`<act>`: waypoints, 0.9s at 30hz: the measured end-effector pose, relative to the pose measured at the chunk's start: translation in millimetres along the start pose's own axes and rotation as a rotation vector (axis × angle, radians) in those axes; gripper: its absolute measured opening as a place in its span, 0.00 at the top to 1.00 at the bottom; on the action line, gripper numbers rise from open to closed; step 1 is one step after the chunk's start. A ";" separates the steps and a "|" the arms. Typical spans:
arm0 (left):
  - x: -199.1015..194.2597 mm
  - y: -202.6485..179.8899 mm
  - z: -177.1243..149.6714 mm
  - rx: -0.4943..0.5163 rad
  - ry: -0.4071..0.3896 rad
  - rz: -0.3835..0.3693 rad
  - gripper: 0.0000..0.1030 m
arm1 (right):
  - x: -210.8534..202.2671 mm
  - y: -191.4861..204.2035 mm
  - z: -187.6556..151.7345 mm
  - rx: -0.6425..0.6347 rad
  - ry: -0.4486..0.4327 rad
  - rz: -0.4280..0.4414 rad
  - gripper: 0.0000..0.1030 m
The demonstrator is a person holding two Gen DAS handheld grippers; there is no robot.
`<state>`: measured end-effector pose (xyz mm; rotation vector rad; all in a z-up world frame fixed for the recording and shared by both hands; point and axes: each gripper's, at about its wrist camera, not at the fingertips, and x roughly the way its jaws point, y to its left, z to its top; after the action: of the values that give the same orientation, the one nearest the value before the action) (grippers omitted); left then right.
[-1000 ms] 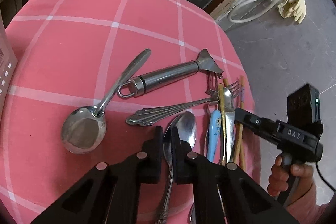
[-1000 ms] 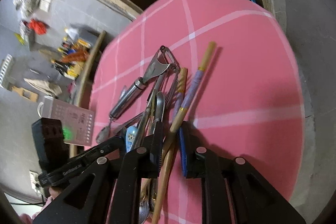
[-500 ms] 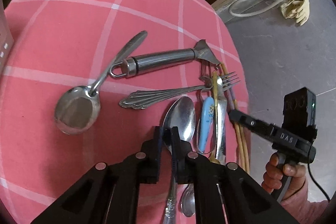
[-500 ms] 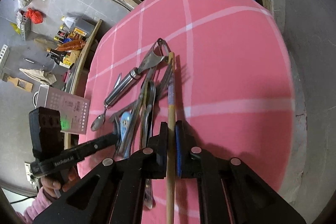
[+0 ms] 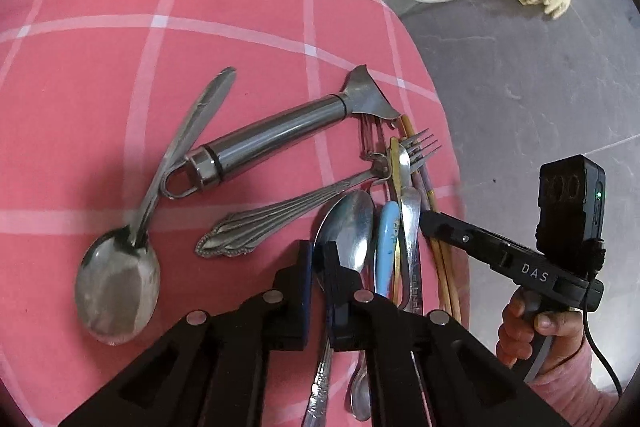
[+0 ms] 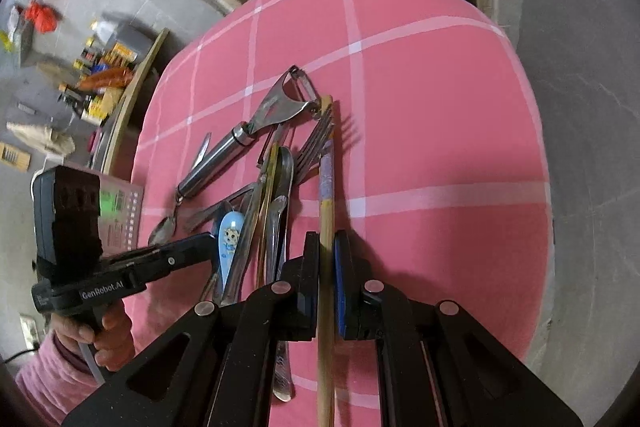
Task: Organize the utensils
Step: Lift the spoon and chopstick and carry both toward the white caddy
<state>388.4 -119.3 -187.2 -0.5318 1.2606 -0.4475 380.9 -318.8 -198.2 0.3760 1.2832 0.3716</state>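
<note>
One chopstick [image 6: 326, 211] between right gripper [image 6: 327, 259] pads.

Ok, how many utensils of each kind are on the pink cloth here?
Spoons: 3
Forks: 2
Peeler: 1
Chopsticks: 2
Kind unclear (gold strip, steel piece): 2
Total: 10, approximate because the pile overlaps.

Pink checked tablecloth [image 5: 248, 67], large spoon [image 5: 116, 287], peeler [image 5: 276, 139], probably chopsticks [image 6: 326, 203]
</note>
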 end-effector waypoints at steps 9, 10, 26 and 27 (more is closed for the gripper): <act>-18.7 2.7 -12.9 -0.005 -0.028 -0.054 0.98 | -21.7 -3.0 -36.9 0.121 -0.122 0.015 0.94; -21.5 0.6 -15.7 0.005 -0.030 -0.049 0.98 | -25.0 -3.9 -42.6 0.137 -0.139 0.021 0.94; -119.6 -27.7 -54.1 0.116 -0.292 0.020 0.98 | -85.5 32.6 -77.7 0.100 -0.390 0.129 0.94; -130.3 -29.1 -54.7 0.114 -0.317 0.017 0.98 | -93.8 40.9 -75.4 0.080 -0.419 0.149 0.94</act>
<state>302.2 -72.8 -81.3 -0.4739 0.9295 -0.4012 282.8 -321.8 -117.5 0.5862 0.8641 0.3455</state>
